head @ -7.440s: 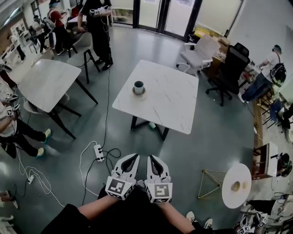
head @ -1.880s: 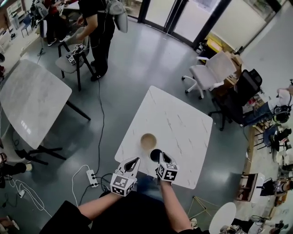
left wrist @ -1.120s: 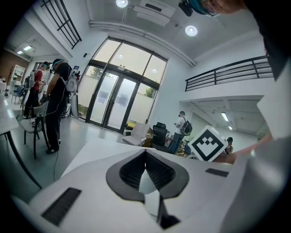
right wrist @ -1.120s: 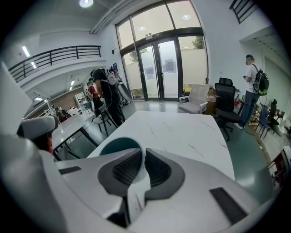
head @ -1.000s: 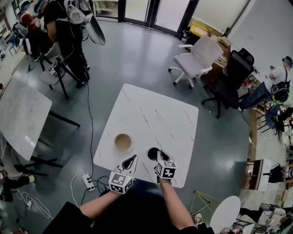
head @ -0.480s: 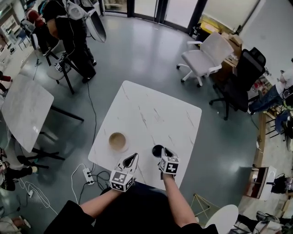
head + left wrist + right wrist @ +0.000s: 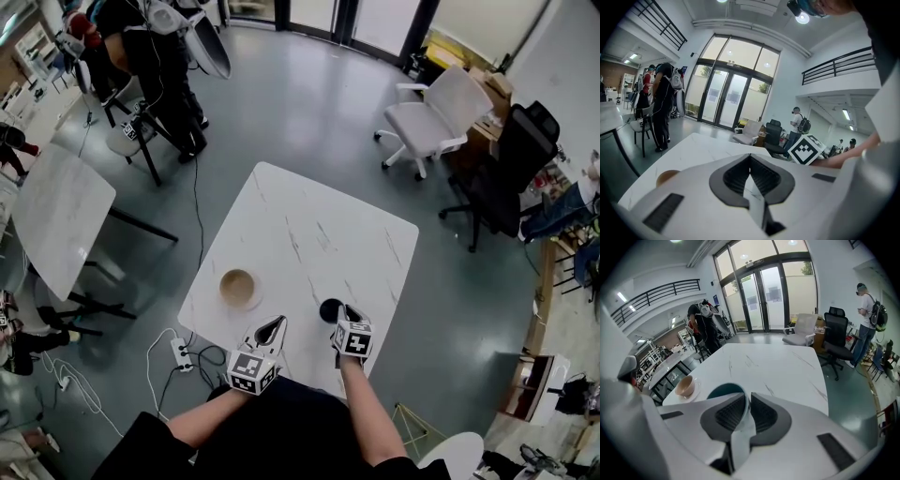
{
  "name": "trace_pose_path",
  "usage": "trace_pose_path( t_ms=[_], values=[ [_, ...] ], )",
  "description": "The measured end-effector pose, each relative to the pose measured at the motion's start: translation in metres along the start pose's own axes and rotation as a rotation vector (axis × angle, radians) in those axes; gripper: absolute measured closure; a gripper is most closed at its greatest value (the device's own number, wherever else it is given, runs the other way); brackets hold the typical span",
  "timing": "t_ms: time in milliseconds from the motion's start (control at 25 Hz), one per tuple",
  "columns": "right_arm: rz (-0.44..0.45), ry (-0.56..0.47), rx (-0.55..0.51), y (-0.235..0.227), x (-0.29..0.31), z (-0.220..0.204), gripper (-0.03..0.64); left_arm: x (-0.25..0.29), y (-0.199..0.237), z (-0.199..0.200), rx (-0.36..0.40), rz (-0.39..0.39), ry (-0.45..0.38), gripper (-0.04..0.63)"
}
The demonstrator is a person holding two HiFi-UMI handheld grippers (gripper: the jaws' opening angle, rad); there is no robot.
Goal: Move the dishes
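A tan cup on a saucer [image 7: 237,287] stands near the front left of the white marble table [image 7: 309,220]. To its right is a dark teal cup [image 7: 328,308]. My right gripper [image 7: 339,313] is shut on its near rim, and the right gripper view shows the rim [image 7: 725,391] pinched between the jaws of the right gripper [image 7: 745,401]. I cannot tell whether the teal cup rests on the table. My left gripper [image 7: 275,324] is shut and empty at the table's front edge, right of the tan cup [image 7: 668,176].
A white office chair [image 7: 439,108] and a black one [image 7: 511,155] stand beyond the table's far right. Another marble table [image 7: 56,211] is at the left. A power strip with cables [image 7: 178,353] lies on the floor. A person [image 7: 159,47] stands at the upper left.
My right gripper has carried the teal cup to the right, further from the tan cup. The left gripper has stayed shut at the table's front edge.
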State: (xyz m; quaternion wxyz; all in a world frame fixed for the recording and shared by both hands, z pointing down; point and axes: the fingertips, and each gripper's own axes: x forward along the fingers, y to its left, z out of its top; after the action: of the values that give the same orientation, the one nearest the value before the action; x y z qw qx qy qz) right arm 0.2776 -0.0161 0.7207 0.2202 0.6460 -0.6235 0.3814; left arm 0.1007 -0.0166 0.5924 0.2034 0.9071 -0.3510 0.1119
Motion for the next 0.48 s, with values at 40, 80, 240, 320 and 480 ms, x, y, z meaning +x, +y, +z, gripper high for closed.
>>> trace_pose_path(
  t_ms=[40, 80, 240, 320, 480],
  values=[
    [-0.001, 0.004, 0.004, -0.003, 0.001, -0.002, 0.563, 0.000, -0.001, 0.000, 0.000, 0.002, -0.001, 0.578],
    [-0.001, 0.008, 0.009, -0.004, 0.001, -0.004, 0.561, 0.000, -0.002, 0.000, 0.002, 0.003, -0.001, 0.578],
    [0.003, 0.006, 0.032, -0.011, 0.003, -0.006, 0.561, 0.003, -0.005, -0.002, 0.014, -0.002, 0.010, 0.578],
    [0.004, 0.002, 0.045, -0.016, 0.004, -0.007, 0.563, 0.006, -0.007, -0.004, 0.017, -0.004, 0.018, 0.578],
    [0.012, -0.007, 0.068, -0.021, 0.001, -0.006, 0.563, 0.009, -0.015, -0.007, 0.020, -0.012, 0.023, 0.578]
  ],
)
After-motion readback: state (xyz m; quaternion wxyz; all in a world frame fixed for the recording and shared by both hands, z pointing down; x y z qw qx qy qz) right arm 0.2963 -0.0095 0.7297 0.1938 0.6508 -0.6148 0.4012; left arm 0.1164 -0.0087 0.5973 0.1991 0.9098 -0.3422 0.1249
